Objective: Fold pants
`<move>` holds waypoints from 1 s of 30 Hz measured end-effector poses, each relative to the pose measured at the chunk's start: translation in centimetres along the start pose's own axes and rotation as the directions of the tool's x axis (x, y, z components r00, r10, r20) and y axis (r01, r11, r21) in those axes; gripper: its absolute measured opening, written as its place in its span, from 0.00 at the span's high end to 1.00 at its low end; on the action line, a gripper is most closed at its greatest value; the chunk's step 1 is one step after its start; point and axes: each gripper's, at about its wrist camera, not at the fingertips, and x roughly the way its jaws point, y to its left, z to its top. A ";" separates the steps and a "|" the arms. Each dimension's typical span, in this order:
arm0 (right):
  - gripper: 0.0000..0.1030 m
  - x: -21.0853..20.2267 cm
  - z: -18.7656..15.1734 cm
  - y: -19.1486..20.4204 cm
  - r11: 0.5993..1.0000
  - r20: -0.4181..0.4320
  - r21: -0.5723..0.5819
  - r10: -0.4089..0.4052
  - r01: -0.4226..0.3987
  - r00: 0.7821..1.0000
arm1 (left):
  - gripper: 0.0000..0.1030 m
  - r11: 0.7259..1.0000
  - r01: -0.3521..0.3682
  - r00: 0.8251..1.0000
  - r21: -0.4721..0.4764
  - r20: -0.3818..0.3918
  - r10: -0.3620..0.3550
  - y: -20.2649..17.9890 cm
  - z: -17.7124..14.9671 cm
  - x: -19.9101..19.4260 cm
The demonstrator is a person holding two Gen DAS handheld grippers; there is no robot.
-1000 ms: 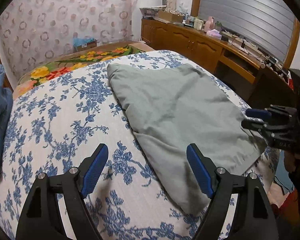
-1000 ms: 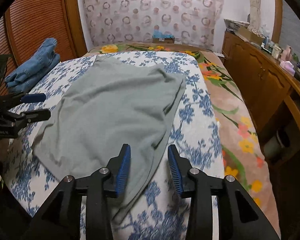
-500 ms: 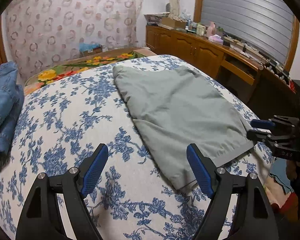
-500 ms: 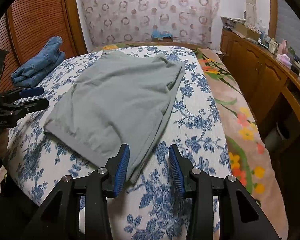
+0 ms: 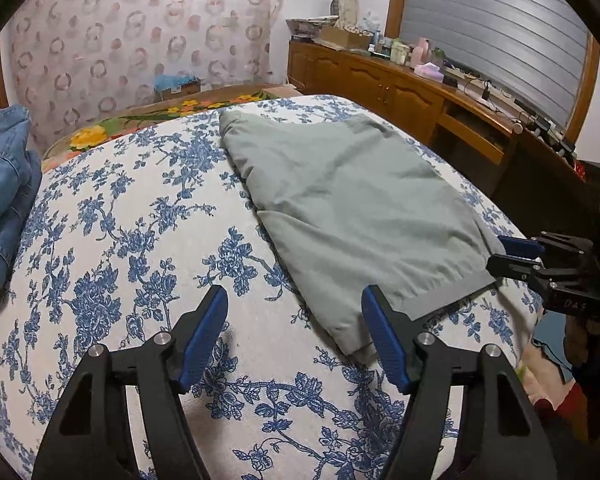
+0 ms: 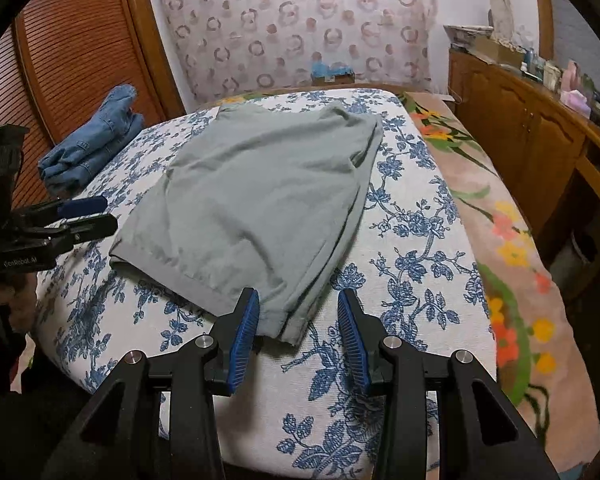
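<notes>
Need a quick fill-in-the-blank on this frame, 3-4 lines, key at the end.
1. The green pants lie on a bedspread printed with ____ flowers.
2. The left gripper and the right gripper are both ____, holding nothing.
3. The folded garment near the headboard is a pair of ____.
4. The near corner of the pants lies between the pads of the ____ gripper.

Missing words: blue; open; jeans; right
</notes>
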 end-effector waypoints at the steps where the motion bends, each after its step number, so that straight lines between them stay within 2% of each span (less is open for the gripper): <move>1: 0.59 0.1 0.0 0.2 1.000 0.001 -0.004 0.000 0.000 1.000 | 0.32 1.000 0.001 1.000 -0.002 -0.005 -0.001 0.0 -0.1 0.2; 7: 0.60 0.3 -0.2 1.3 0.999 0.001 -0.045 0.002 -0.002 1.000 | 0.35 1.000 0.023 0.999 -0.001 -0.023 -0.023 -0.4 -0.5 0.7; 8: 0.63 0.3 -0.2 1.4 0.999 0.003 -0.049 0.006 -0.006 1.000 | 0.38 0.999 0.034 0.999 -0.002 -0.021 -0.034 -0.5 -0.6 0.6; 11: 0.65 0.3 -0.4 1.6 0.999 0.011 -0.052 0.009 -0.008 1.000 | 0.48 0.996 0.086 0.996 -0.005 -0.025 -0.086 -1.0 -0.8 0.6; 13: 0.65 0.3 -0.5 1.6 0.999 0.014 -0.052 0.010 -0.009 1.000 | 0.51 0.994 0.112 0.993 -0.015 -0.042 -0.113 -1.1 -1.0 1.0; 20: 0.65 0.4 -0.7 1.8 0.998 0.026 -0.055 0.010 -0.008 1.000 | 0.53 0.992 0.124 0.992 -0.019 -0.034 -0.125 -1.8 -1.4 0.8; 22: 0.65 0.4 -0.7 1.9 0.999 0.029 -0.054 0.008 -0.007 1.000 | 0.62 0.989 0.144 0.989 -0.021 -0.033 -0.145 -2.2 -1.4 0.8; 28: 0.65 0.4 -0.8 2.1 0.998 0.034 -0.055 0.006 -0.004 0.999 | 0.67 0.982 0.176 0.984 -0.063 -0.022 -0.178 -1.7 -1.5 0.8; 30: 0.65 0.4 -0.8 2.1 0.999 0.035 -0.054 0.007 -0.005 0.999 | 0.72 0.982 0.176 0.984 -0.075 -0.018 -0.177 -1.5 -1.6 0.7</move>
